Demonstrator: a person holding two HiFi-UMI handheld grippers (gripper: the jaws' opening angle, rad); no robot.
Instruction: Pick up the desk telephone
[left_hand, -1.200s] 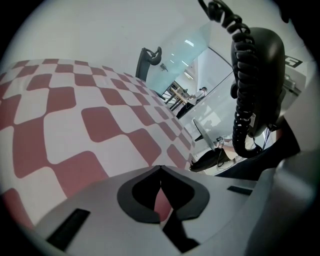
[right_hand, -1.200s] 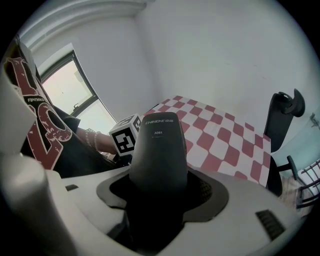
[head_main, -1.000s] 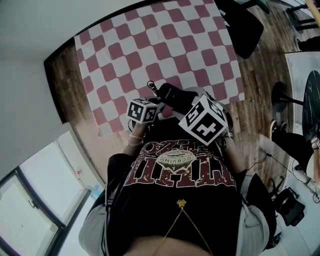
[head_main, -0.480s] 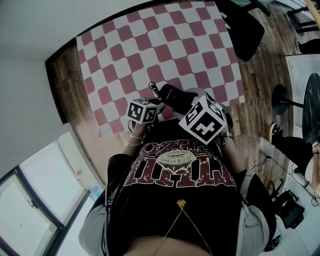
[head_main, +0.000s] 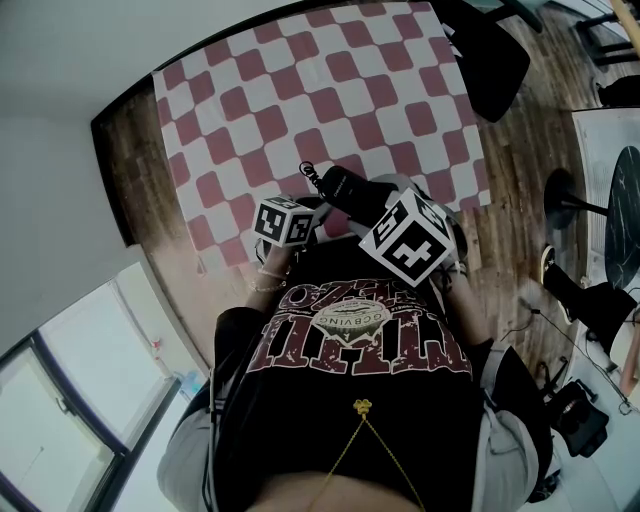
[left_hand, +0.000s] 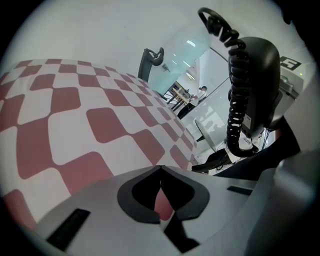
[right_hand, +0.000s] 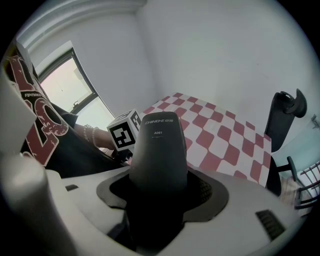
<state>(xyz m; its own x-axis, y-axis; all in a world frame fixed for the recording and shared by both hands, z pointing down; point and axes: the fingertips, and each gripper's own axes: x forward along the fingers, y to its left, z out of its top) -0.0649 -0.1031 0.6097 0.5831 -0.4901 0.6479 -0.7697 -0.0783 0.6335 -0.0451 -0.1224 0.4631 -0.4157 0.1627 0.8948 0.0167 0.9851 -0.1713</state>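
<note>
My right gripper (right_hand: 160, 197) is shut on the black telephone handset (right_hand: 159, 150), which stands up between its jaws. In the head view the handset (head_main: 345, 188) pokes out over the near edge of the checkered table, just past the right gripper (head_main: 378, 208). In the left gripper view the handset (left_hand: 257, 82) hangs at upper right, with its coiled cord (left_hand: 234, 105) running down it. The left gripper (left_hand: 160, 187) is shut with nothing in it, its tips touching above the cloth. Its marker cube (head_main: 284, 221) sits just left of the handset. The phone's base is not in view.
A red-and-white checkered cloth (head_main: 300, 100) covers the table ahead. A black chair (head_main: 490, 55) stands at the table's right end, on a wood floor (head_main: 520, 160). A white wall runs along the far left. A round table and gear lie at far right.
</note>
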